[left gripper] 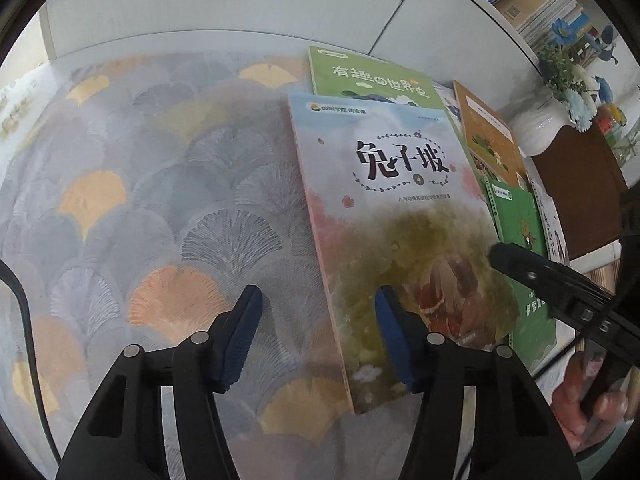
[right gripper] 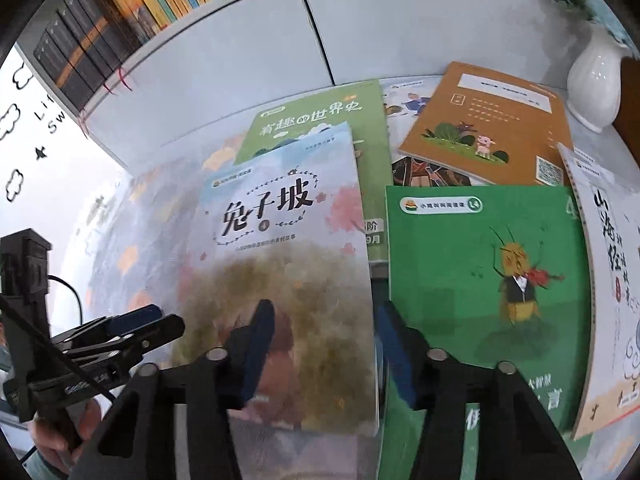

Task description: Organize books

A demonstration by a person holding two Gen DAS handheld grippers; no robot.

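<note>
A pale book with black title letters (left gripper: 400, 216) lies on top of a light green book (left gripper: 368, 76) on the patterned tablecloth. My left gripper (left gripper: 318, 332) is open and straddles the pale book's left edge near its lower end. In the right wrist view my right gripper (right gripper: 324, 336) is open over the right edge of the pale book (right gripper: 280, 248), beside a dark green book with a cricket (right gripper: 488, 280). An orange-brown book (right gripper: 484, 124) and a white spiral book (right gripper: 608, 280) lie further right. The light green book (right gripper: 320, 116) shows behind.
A white vase (right gripper: 592, 76) with blue flowers (left gripper: 572, 76) stands at the back right next to a brown box (left gripper: 580, 184). White cabinet doors (right gripper: 280, 40) rise behind the table under a shelf of upright books (right gripper: 120, 12). The tablecloth (left gripper: 140, 200) spreads to the left.
</note>
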